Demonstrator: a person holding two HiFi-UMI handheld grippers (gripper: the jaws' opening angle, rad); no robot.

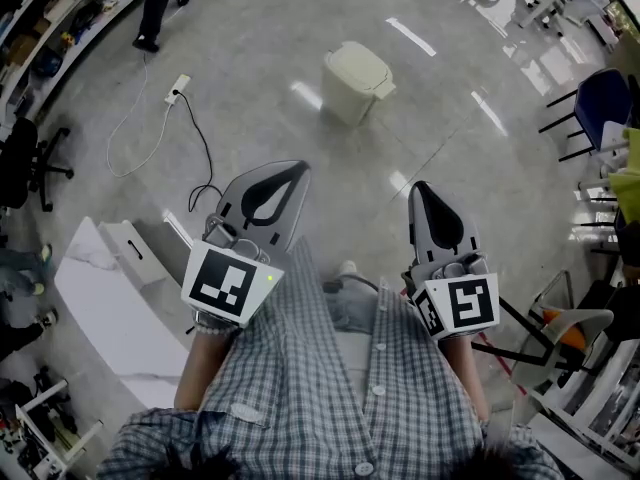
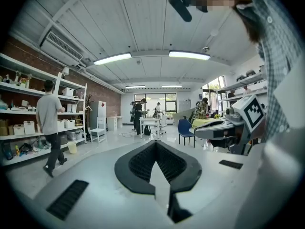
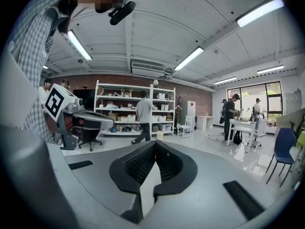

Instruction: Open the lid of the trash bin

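Note:
A cream trash bin [image 1: 358, 80] stands on the grey floor ahead of me, lid down. Both grippers are held close to my body, well short of the bin. In the head view my left gripper [image 1: 292, 172] is shut and empty, pointing ahead and slightly right. My right gripper [image 1: 419, 189] is shut and empty too. In the left gripper view the left gripper [image 2: 155, 142] has its jaws meeting at the tip, with the right gripper's marker cube [image 2: 251, 111] off to the side. The right gripper [image 3: 155, 142] is likewise shut in its own view. I cannot make out the bin for certain in either gripper view.
A power strip [image 1: 179, 87] with a black cable [image 1: 201, 148] lies on the floor left of the bin. A white panel [image 1: 105, 293] lies at my left. A person [image 1: 156, 6] walks by the shelves at far left. A blue chair [image 1: 605, 103] and a table stand at right.

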